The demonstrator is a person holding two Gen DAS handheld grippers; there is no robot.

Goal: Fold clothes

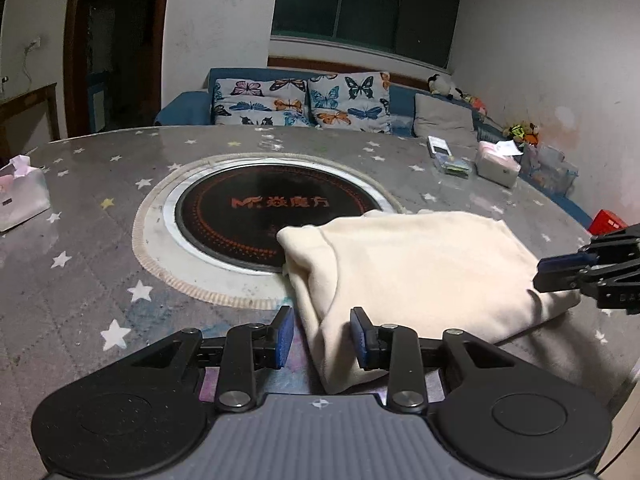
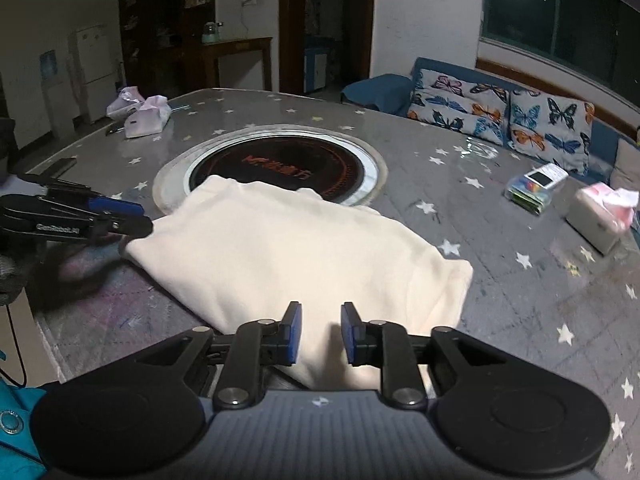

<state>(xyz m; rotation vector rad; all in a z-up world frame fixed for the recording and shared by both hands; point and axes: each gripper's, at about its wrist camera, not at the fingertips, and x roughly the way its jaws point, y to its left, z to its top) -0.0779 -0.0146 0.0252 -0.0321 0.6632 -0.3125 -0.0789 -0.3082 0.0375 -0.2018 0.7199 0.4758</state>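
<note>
Folded cream garment (image 1: 420,276) lying on star-print table (image 1: 100,280), far edge overlapping black hotplate (image 1: 260,216) | left gripper (image 1: 322,336) released, straddling near-left corner | right gripper (image 2: 320,334) released over near-right edge | apparently positioned for next fold.

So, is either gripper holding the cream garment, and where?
The left gripper grips nothing: its jaws loosely straddle one near corner of the cream garment. The right gripper sits at the other corner; pinching cannot be told.
</note>
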